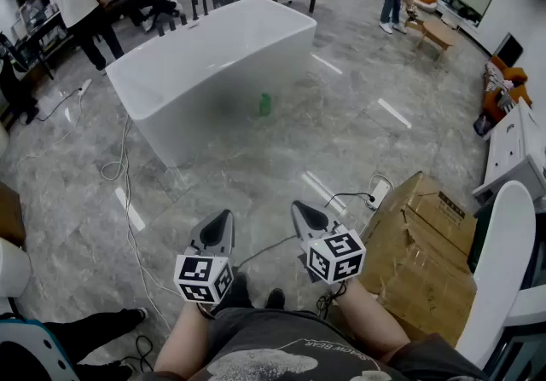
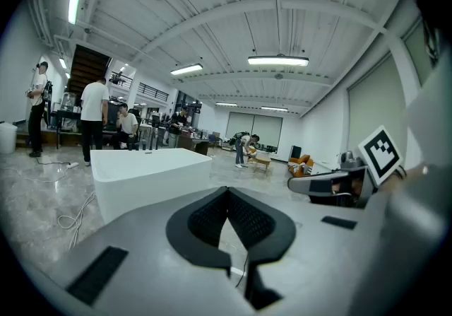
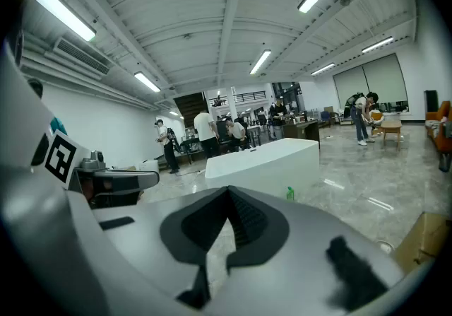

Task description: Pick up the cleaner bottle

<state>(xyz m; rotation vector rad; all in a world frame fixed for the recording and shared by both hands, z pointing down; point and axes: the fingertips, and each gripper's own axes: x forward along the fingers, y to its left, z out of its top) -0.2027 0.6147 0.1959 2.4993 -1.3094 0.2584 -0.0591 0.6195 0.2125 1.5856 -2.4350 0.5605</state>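
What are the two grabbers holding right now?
Nothing. The left gripper and right gripper are both shut and empty; the green cleaner bottle stands on the floor, untouched.

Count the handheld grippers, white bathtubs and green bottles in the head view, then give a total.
Grippers: 2, the left gripper and the right gripper
White bathtub: 1
Green bottle: 1
Total: 4

Only the person's grey shirt [image 1: 256, 343] bears legible print, apparently "SNOW BEAR".
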